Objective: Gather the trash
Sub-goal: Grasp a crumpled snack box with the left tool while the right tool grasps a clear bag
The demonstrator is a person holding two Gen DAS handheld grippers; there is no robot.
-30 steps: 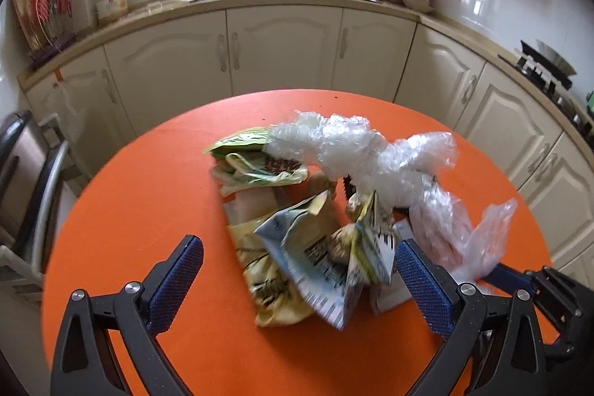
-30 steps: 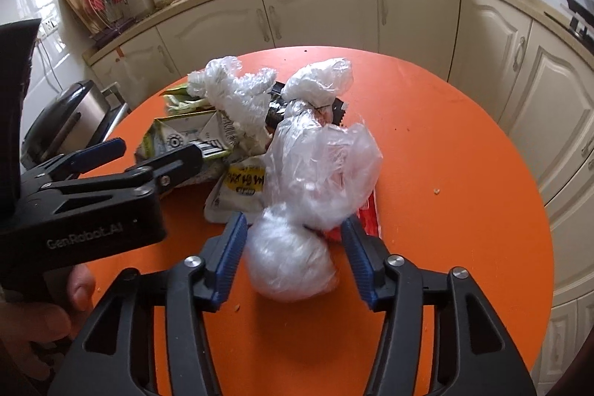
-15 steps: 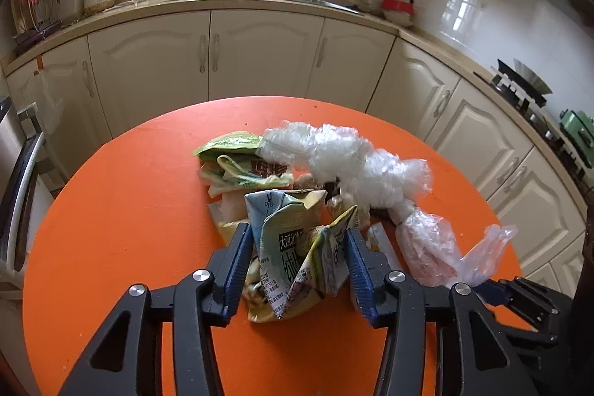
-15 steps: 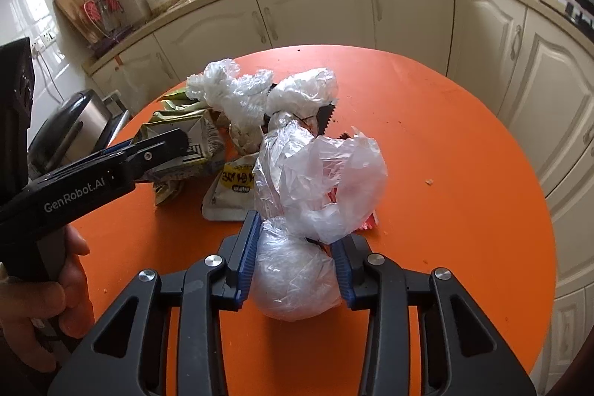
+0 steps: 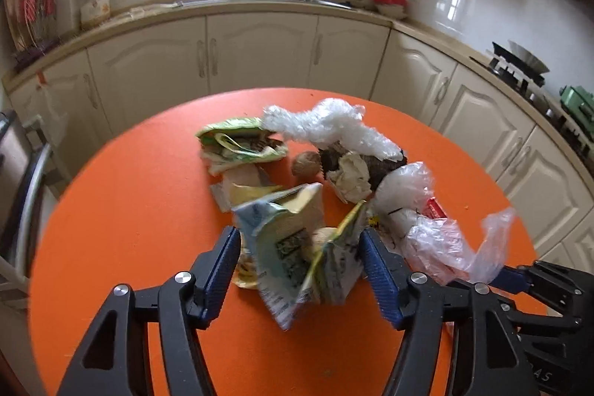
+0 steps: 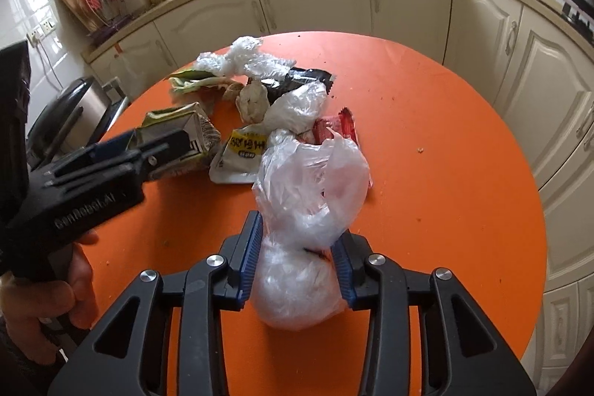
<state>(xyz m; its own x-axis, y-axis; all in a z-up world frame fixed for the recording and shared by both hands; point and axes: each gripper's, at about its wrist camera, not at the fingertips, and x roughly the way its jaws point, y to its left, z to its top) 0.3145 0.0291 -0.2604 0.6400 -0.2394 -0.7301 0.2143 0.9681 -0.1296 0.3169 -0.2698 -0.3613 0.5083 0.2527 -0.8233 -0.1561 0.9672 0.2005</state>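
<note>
A heap of trash lies on the round orange table (image 5: 130, 210). My left gripper (image 5: 299, 247) has a crumpled drink carton (image 5: 293, 247) between its blue pads. Its jaws are opening, and the carton still touches both pads. From the right wrist view the left gripper (image 6: 148, 147) reaches in from the left with the carton (image 6: 193, 132). My right gripper (image 6: 297, 236) is shut on a knotted clear plastic bag (image 6: 308, 188), pads squeezing it just above its round bottom. That bag (image 5: 445, 240) trails rightwards to the right gripper (image 5: 516, 279).
On the table lie a green wrapper (image 5: 237, 143), white bubble wrap (image 5: 334, 128), crumpled paper (image 5: 351, 173), a red wrapper (image 6: 334, 128) and a white-yellow packet (image 6: 241, 154). A hand (image 6: 48, 303) holds the left gripper. Cream cabinets (image 5: 260, 54) ring the table; a chair (image 5: 26, 192) stands left.
My left gripper came down from wide open and closed on the carton, crushing it, then spread part way. My right gripper closed on the plastic bag and drew it slightly off the heap.
</note>
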